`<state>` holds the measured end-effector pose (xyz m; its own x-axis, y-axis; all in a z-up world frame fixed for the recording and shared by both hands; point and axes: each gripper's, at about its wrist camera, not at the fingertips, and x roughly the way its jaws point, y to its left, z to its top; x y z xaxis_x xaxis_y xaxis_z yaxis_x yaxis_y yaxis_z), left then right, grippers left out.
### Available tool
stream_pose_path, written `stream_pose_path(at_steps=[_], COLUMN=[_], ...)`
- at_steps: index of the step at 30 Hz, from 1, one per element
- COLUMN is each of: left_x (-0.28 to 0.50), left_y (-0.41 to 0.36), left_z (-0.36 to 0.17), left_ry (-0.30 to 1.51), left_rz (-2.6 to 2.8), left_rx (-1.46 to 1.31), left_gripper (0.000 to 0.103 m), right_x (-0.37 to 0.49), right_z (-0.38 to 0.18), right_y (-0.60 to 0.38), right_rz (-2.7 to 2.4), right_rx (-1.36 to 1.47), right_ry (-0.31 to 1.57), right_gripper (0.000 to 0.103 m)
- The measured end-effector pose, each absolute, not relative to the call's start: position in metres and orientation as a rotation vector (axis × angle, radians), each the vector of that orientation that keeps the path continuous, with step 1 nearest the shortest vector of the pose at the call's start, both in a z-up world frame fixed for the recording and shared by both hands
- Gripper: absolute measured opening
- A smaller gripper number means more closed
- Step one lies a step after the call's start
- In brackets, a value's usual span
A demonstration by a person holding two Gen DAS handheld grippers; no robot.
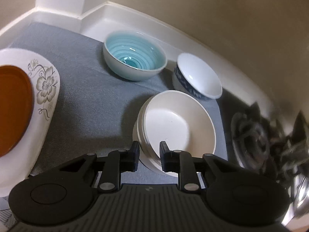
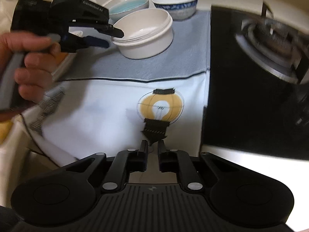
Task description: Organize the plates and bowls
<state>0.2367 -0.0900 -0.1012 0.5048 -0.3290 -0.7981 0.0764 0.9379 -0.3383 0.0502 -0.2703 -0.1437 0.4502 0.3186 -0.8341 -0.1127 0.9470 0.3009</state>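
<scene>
A white bowl (image 1: 173,123) sits on the grey mat (image 1: 87,89), and my left gripper (image 1: 149,147) is shut on its near rim, one finger outside the wall and one inside. From the right wrist view, that finger (image 2: 116,31) rests on the same white bowl (image 2: 144,32). Behind it stand a teal ribbed bowl (image 1: 135,58) and a blue-patterned white bowl (image 1: 199,77). At the left, an orange plate (image 1: 13,106) lies on a white floral plate (image 1: 46,85). My right gripper (image 2: 152,147) is shut and holds nothing; it hovers over a white cloth with a light-bulb print (image 2: 160,106).
A black hob with a gas burner (image 2: 270,38) borders the mat on the right. A white raised counter edge (image 1: 135,13) and beige wall close off the back. A person's hand (image 2: 29,58) holds the left gripper's handle.
</scene>
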Motion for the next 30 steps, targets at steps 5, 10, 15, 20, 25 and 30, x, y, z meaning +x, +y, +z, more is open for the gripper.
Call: stream_pose_path(at_steps=[5, 10, 15, 20, 25, 30], left_x=[0.207, 0.158, 0.121, 0.111, 0.112, 0.137], left_y=[-0.089, -0.08, -0.074, -0.071, -0.063, -0.048], left_z=[-0.098, -0.091, -0.087, -0.076, -0.056, -0.051], left_ry=[1.073, 1.106, 1.092, 1.055, 0.981, 0.938], left_rz=[-0.26, -0.261, -0.242, -0.227, -0.222, -0.221], left_rx=[-0.233, -0.176, -0.122, -0.161, -0.179, -0.23], left_gripper=[0.019, 0.02, 0.021, 0.023, 0.028, 0.028], right_x=[0.047, 0.051, 0.066, 0.092, 0.098, 0.09], right_z=[-0.143, -0.123, -0.109, -0.116, -0.127, -0.123], right_y=[-0.274, -0.288, -0.305, -0.301, -0.291, -0.281], right_rz=[0.317, 0.32, 0.301, 0.316, 0.334, 0.315], right_rx=[0.225, 0.275, 0.348, 0.346, 0.339, 0.299], right_ry=[1.062, 0.933, 0.826, 0.876, 0.944, 0.938], right_gripper=[0.01, 0.022, 0.044, 0.046, 0.03, 0.02])
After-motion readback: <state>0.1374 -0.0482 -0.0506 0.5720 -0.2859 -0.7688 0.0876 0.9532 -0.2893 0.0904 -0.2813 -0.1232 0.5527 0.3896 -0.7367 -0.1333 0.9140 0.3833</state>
